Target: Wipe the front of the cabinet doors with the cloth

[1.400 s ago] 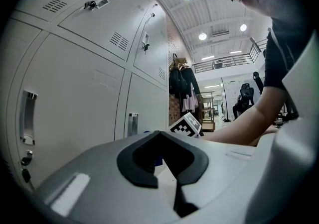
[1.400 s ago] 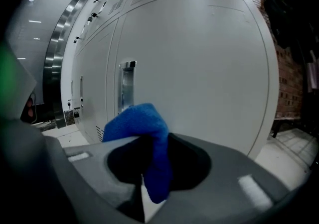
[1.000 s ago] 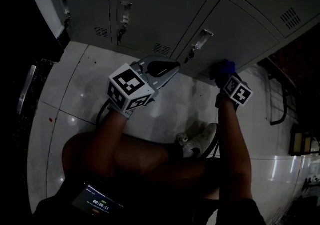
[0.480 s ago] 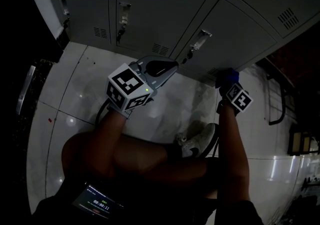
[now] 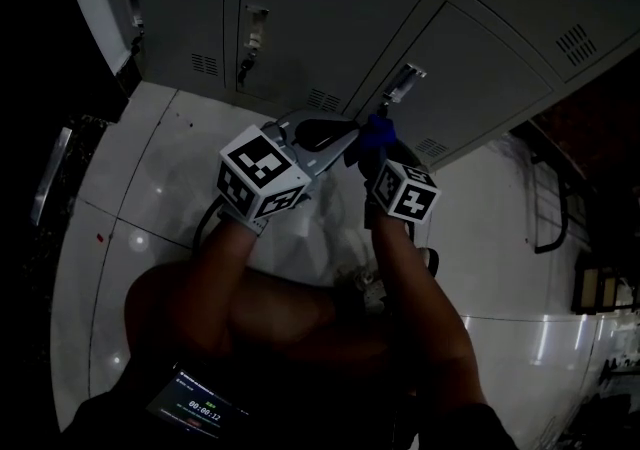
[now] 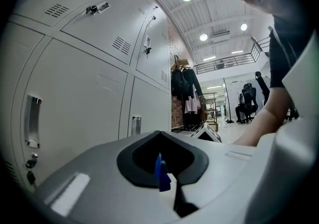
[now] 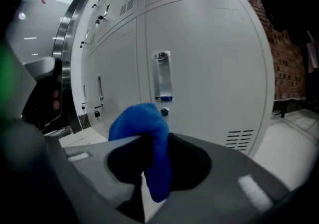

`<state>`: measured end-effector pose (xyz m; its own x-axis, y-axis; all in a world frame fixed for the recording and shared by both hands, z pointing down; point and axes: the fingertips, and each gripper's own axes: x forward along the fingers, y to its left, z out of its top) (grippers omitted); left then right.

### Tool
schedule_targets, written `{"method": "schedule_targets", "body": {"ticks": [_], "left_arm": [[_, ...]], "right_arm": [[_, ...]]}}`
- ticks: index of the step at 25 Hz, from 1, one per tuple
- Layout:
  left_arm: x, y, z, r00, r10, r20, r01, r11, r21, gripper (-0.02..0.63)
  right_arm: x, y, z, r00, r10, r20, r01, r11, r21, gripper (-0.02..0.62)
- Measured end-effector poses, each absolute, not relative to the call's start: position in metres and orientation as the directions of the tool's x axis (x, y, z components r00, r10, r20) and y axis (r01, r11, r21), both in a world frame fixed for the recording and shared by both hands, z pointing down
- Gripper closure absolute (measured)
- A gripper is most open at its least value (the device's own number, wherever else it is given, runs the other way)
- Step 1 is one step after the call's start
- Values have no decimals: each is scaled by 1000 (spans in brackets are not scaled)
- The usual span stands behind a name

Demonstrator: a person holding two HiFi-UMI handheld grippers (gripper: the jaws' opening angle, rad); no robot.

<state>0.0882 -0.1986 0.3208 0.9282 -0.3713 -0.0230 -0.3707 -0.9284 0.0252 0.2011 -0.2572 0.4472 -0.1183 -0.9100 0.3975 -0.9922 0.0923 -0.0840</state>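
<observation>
Grey locker-style cabinet doors [image 5: 320, 18] fill the top of the head view and stand close ahead in the right gripper view [image 7: 209, 58]. My right gripper [image 5: 378, 146] is shut on a blue cloth [image 5: 375, 131], which bulges out above its jaws [image 7: 144, 126]. The cloth is just below a door's latch handle [image 5: 405, 78], close to the door; contact cannot be told. My left gripper [image 5: 340, 133] hovers beside it, jaws together. A thin blue sliver [image 6: 160, 172] shows at their seam; what it is I cannot tell.
Glossy white floor tiles [image 5: 150, 198] run below the doors. My knee and legs fill the lower middle, with a small timer screen [image 5: 195, 403] on them. A dark metal frame [image 5: 548, 203] stands at the right. Hanging clothes [image 6: 185, 88] and chairs lie far behind.
My right gripper has carried the cloth leftward, from the foot of the right-hand door to the middle door's handle area beside the left gripper. The left gripper has stayed put.
</observation>
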Motion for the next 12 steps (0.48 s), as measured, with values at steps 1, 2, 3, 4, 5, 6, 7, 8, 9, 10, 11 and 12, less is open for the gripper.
{"method": "schedule_targets", "body": {"ticks": [1, 2, 3, 4, 5, 6, 7, 8, 9, 10, 11, 12], "left_arm": [[88, -199, 320, 928, -372, -25, -372, -928, 26, 605], [88, -199, 320, 927, -373, -27, -372, -928, 27, 606], [87, -199, 319, 927, -374, -31, -373, -927, 28, 605], [87, -199, 319, 927, -375, -34, -374, -927, 30, 606], [87, -199, 318, 926, -375, -37, -374, -927, 32, 606], [86, -199, 317, 926, -376, -41, -375, -926, 34, 605], [86, -199, 316, 925, -377, -46, -375, -926, 36, 605], [87, -199, 315, 926, -375, -49, -374, -927, 37, 604], [88, -198, 315, 927, -373, -52, -371, -928, 37, 605], [89, -197, 314, 928, -368, -55, -367, -930, 37, 604], [89, -197, 313, 929, -364, -59, -363, -931, 38, 606], [90, -196, 313, 930, -362, -62, -360, -932, 39, 605]], "right_arm": [[188, -262, 453, -137, -904, 404, -990, 109, -92, 517], [177, -266, 459, -150, -898, 413, -988, 119, -100, 517], [169, -271, 466, -159, -892, 423, -986, 125, -107, 517], [163, -276, 473, -163, -887, 432, -986, 127, -111, 517], [160, -281, 479, -162, -884, 439, -986, 125, -112, 517], [161, -286, 484, -155, -882, 445, -987, 119, -109, 517], [164, -291, 488, -142, -882, 449, -989, 107, -102, 517], [170, -296, 490, -123, -885, 450, -992, 90, -93, 517], [179, -299, 492, -100, -888, 449, -994, 70, -83, 517], [189, -301, 492, -76, -891, 449, -996, 48, -73, 517], [200, -301, 494, -52, -892, 450, -998, 26, -65, 517], [211, -301, 494, -31, -893, 450, -998, 5, -58, 517]]}}
